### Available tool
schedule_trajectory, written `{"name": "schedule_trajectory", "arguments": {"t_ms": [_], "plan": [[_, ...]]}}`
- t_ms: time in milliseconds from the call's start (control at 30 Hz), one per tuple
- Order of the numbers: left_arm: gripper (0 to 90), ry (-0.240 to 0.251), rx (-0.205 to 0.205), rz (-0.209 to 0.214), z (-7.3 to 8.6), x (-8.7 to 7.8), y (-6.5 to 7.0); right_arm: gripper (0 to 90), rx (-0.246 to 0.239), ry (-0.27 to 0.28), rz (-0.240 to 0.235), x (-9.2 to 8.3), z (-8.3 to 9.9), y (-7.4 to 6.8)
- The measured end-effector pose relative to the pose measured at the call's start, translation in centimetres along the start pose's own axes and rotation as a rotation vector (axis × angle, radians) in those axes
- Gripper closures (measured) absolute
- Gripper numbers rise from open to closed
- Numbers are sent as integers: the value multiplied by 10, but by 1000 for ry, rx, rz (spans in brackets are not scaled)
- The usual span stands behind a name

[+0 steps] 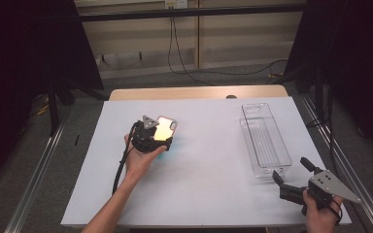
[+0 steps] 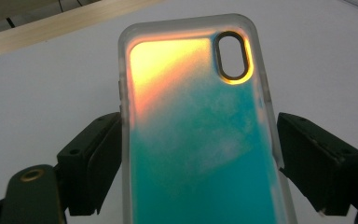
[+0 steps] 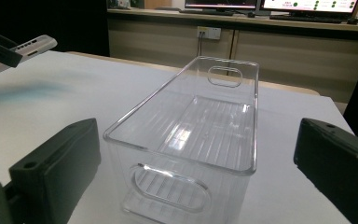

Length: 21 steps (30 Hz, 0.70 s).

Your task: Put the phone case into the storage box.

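Observation:
A translucent phone case (image 2: pixel 200 140), teal with an orange glow near its camera cutout, is clamped by its long sides in my left gripper (image 2: pixel 200 168). In the high view the left gripper (image 1: pixel 156 138) holds the phone case (image 1: pixel 165 127) a little above the white table, left of centre, casting a teal tint below it. A clear plastic bin (image 1: pixel 264 141) stands empty at the right. My right gripper (image 1: pixel 294 171) hovers open just in front of the bin's near end. In the right gripper view the bin (image 3: pixel 186 154) sits between the wide-apart jaws, and the phone case (image 3: pixel 30 45) shows at far left.
A white sheet (image 1: pixel 199 184) covers the wooden table (image 1: pixel 194 92). Black curtains flank both sides, with metal floor rails (image 1: pixel 34 179) along them. A black cable (image 1: pixel 179 53) hangs down the back wall onto the floor.

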<state>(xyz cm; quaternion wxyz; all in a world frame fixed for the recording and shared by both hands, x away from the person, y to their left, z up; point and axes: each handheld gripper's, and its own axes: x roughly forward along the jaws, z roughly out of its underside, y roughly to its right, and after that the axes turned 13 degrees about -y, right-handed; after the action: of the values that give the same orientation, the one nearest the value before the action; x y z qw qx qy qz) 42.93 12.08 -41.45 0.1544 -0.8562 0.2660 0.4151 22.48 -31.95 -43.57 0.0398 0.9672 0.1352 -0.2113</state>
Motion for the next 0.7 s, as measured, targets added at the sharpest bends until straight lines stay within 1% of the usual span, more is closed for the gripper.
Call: {"name": "schedule_trajectory", "arguments": {"t_ms": [33, 67, 100, 133, 167, 200, 233, 367, 500, 600, 633, 700], "plan": [[169, -2, 4, 0, 1, -2, 0, 0, 0, -2, -1, 0, 0, 0], [169, 2, 6, 4, 2, -3, -1, 0, 4, -2, 0, 1, 0, 0], [169, 13, 4, 0, 4, -5, -1, 0, 4, -2, 0, 1, 0, 0], [168, 28, 2, -17, 5, -8, 0, 0, 3, -3, -3, 1, 0, 0], [168, 33, 8, -31, 7, -10, 1, 0, 3, -3, -3, 1, 0, 0], [169, 39, -1, -41, 9, -12, 1, 0, 1, -5, -7, 2, 0, -1], [169, 41, 2, -42, 10, -14, 0, 0, 1, -5, -7, 2, 0, -1], [169, 59, 5, -34, 19, -22, -1, 0, -6, -3, -9, 2, -1, -3], [168, 74, -4, -20, 25, -27, 1, 0, -17, -8, -16, 2, -2, -5], [169, 77, 2, -20, 29, -29, 5, 0, -24, -3, -20, 1, -3, -7], [169, 83, 5, -13, 29, -30, 6, 0, -26, -3, -18, 1, -4, -8], [168, 97, 15, -16, 30, -34, 8, 0, -24, -3, -18, 2, -5, -9]]}}
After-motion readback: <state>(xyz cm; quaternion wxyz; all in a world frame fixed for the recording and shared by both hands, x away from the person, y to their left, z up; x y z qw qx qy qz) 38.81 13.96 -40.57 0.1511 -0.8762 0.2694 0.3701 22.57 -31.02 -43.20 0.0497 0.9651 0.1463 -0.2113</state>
